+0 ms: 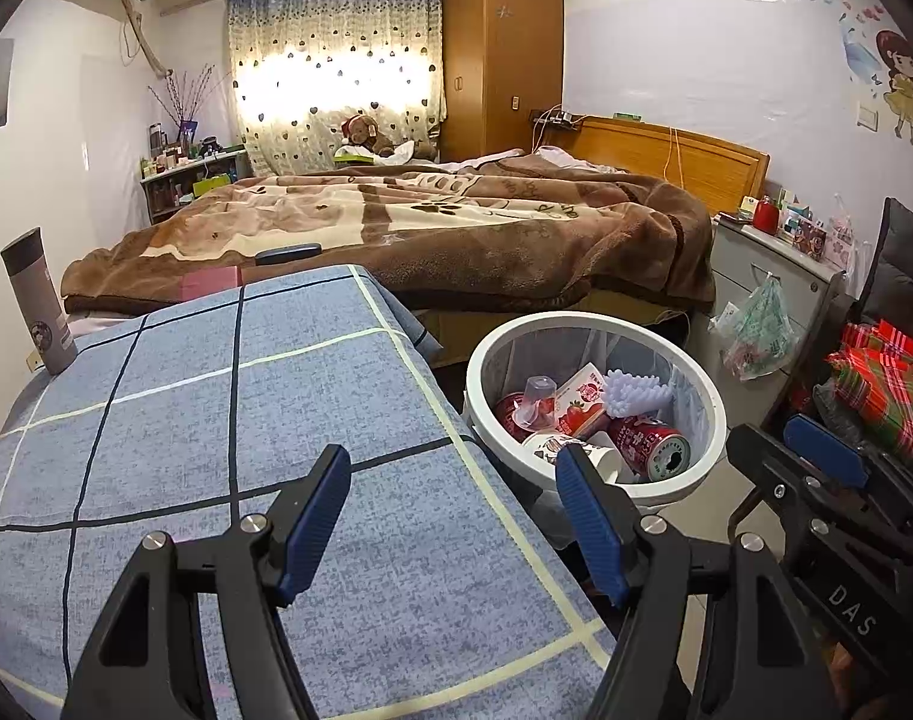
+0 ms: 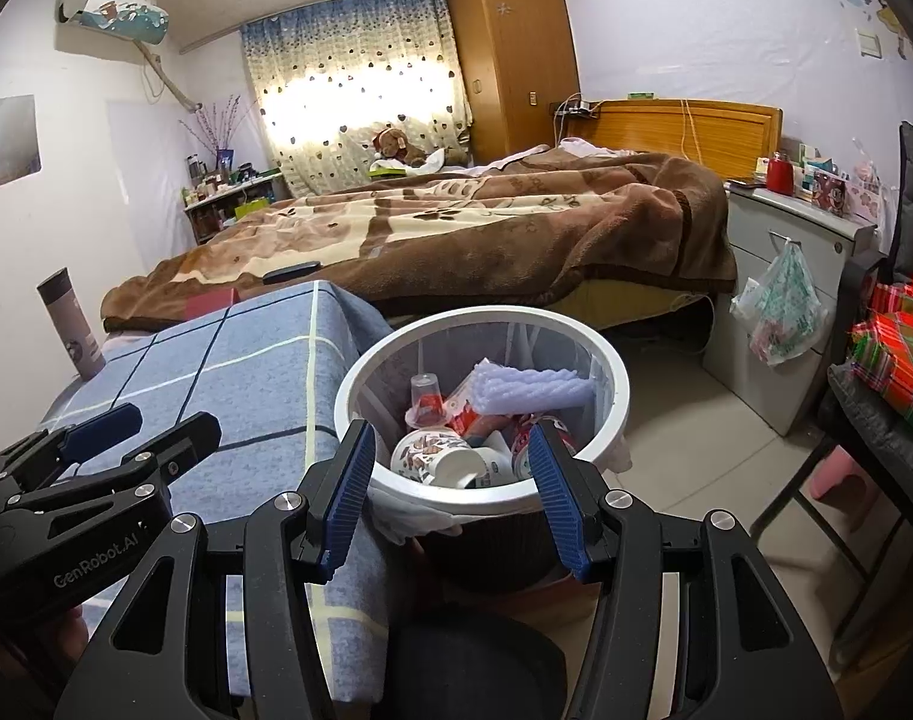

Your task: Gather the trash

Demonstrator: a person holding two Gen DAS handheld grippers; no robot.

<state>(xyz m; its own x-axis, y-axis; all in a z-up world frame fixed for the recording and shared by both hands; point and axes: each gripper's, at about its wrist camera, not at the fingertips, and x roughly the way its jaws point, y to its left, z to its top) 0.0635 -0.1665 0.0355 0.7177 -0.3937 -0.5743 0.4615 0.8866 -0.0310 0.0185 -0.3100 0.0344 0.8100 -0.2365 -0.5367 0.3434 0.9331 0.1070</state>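
Mostly done by the look of it: trash sits in white round bin [image 2: 600, 360] on floor, just beside blue plaid-covered table [image 1: 216, 420]. Counted in bin: two red cans [image 1: 654, 444], one clear plastic cup [image 2: 425, 396], one strawberry carton [image 1: 582, 399], one white ridged foam piece [image 2: 528, 387], at least two printed paper cups [image 2: 429, 450]; more possibly hidden beneath. All light; cans and cups thin-walled, crush easily, slick sides, so best pinched across body or rim. Foam soft, springy, grab mid-length. Carton semi-stiff, take by flat faces. Left gripper [image 1: 450, 516] over table edge, jaws apart, nothing between. Right gripper [image 2: 450, 492] over near rim of bin, jaws apart, empty. One grey thermos [image 1: 36, 300] upright at far table corner, probably not trash.
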